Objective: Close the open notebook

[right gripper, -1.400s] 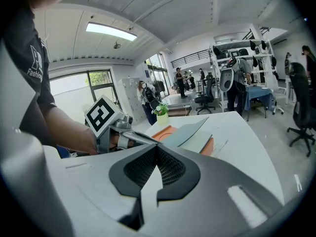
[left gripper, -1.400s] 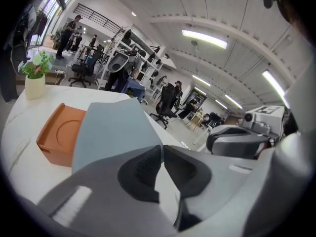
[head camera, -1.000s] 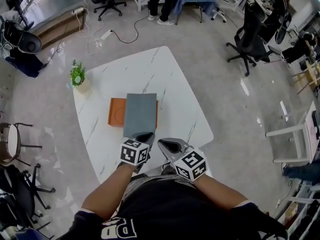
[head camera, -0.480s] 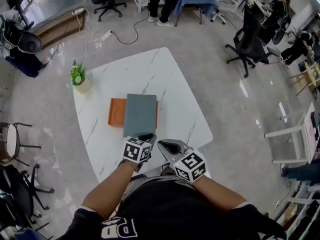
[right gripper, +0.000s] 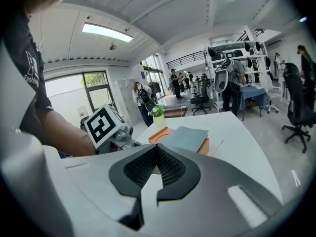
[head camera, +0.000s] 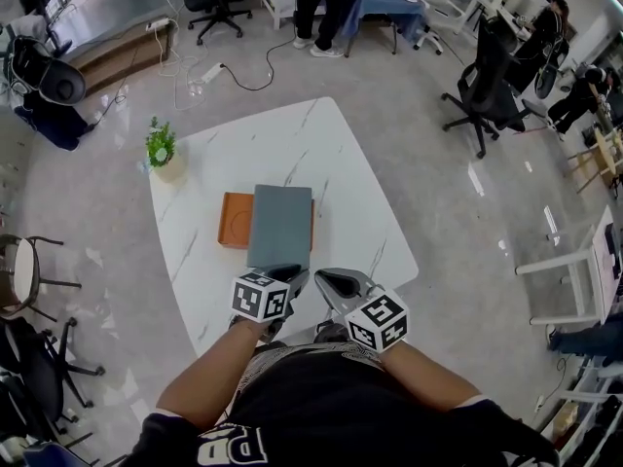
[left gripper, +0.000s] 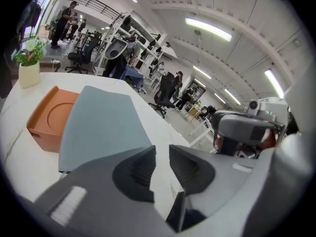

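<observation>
Desk (head camera: 331,154): white, marble-look. The notebook (head camera: 280,224) is mid-desk, slightly toward the near edge. It lies flat with its grey cover up on an orange tray (head camera: 234,230) and covers the tray's right part. Its near end overhangs the tray toward the person. No pages show in any view, so I read it as already shut. A potted plant (head camera: 161,149) stands at the far left corner, well apart.

Left gripper (head camera: 284,278): hovers over the near edge of the desk, just short of the notebook's near end. Its jaws are a narrow slot apart with nothing between them.
Right gripper (head camera: 336,282): beside the left one at the near edge. Its jaw tips are pressed together and it is empty.

Risks from here (judgement):
- The cover looks down, so any further contact is the main hazard. A jaw tip that catches the near edge of the cover could lift it and reopen the book.
- The near end has no tray under it. Whether it rests on the desk or hangs free, I cannot tell. If it hangs free, pressing there could see-saw the book and kick up the far end.
- A forward push from the left gripper would likely slide the book along the smooth tray, or shift the tray and book together across the slick desk top.
- The 2 grippers sit close together, so they could knock each other if both reach forward.
</observation>
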The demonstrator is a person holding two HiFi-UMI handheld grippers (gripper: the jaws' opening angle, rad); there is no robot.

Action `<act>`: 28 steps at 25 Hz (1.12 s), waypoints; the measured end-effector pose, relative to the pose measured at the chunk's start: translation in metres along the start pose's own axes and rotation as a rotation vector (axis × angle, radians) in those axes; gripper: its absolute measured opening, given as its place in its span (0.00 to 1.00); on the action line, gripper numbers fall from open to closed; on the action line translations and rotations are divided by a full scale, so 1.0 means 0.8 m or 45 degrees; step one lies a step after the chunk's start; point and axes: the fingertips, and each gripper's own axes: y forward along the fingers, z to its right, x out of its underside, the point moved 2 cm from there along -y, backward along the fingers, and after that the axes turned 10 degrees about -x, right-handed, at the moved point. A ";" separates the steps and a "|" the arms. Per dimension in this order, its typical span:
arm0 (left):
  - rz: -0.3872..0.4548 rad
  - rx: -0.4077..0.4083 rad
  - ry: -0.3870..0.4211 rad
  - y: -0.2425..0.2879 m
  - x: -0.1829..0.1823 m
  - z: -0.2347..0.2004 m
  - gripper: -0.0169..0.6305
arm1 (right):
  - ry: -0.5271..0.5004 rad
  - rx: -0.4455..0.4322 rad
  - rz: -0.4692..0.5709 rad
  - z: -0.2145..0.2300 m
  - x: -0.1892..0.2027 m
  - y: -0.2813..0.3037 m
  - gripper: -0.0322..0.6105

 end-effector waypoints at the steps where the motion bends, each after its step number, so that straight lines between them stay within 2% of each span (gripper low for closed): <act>1: 0.020 0.006 -0.010 -0.008 -0.003 0.000 0.25 | -0.003 0.001 0.003 -0.001 -0.002 0.001 0.05; 8: 0.208 -0.034 -0.099 -0.081 -0.024 -0.024 0.25 | -0.053 -0.023 0.046 -0.018 -0.026 0.012 0.05; 14: 0.355 -0.161 -0.040 -0.148 -0.031 -0.047 0.24 | -0.083 -0.045 0.069 -0.029 -0.037 0.025 0.05; 18: 0.386 -0.252 0.021 -0.179 -0.029 -0.056 0.18 | -0.107 -0.041 0.091 -0.033 -0.042 0.029 0.05; 23: 0.427 -0.290 0.054 -0.207 -0.032 -0.059 0.12 | -0.109 -0.036 0.100 -0.036 -0.044 0.031 0.05; 28: 0.431 -0.320 0.082 -0.215 -0.027 -0.061 0.12 | -0.106 -0.044 0.083 -0.037 -0.036 0.035 0.05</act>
